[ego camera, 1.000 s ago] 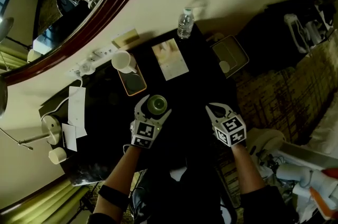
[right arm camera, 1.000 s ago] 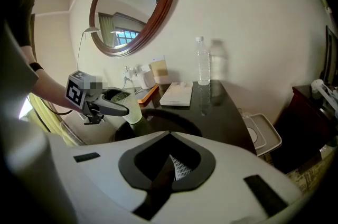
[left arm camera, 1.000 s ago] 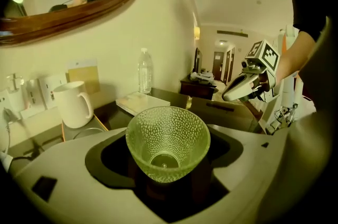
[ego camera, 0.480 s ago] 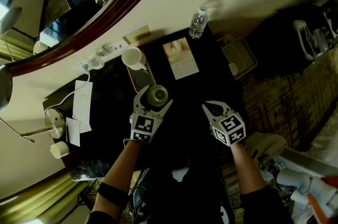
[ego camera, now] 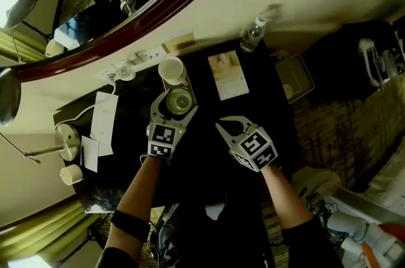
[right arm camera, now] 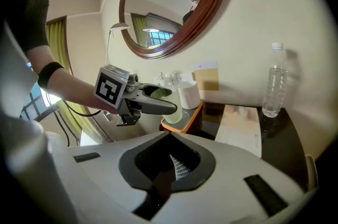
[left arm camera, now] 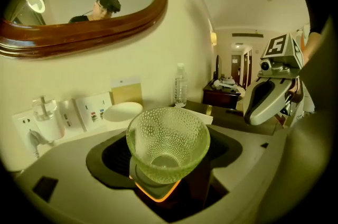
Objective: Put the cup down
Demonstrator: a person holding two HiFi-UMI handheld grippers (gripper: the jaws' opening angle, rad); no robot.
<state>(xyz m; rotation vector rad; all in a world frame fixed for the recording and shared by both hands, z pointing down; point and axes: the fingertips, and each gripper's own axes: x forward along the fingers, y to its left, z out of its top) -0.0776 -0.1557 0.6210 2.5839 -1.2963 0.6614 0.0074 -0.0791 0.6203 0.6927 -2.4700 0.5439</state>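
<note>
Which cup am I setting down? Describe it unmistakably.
Below the oval wood-framed mirror, on the dark table, sits an orange-rimmed tray. The left gripper holds the green cup over it: dimpled glass, flaring, unlike the plain white cup beside it.

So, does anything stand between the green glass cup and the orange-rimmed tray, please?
Nothing visible does: the green glass cup hangs over the bare near end of the orange-rimmed tray; the white mug stands at its far end.

Orange tray point(left arm camera: 157, 195) — mostly hidden behind cup point(left arm camera: 168, 143)
</note>
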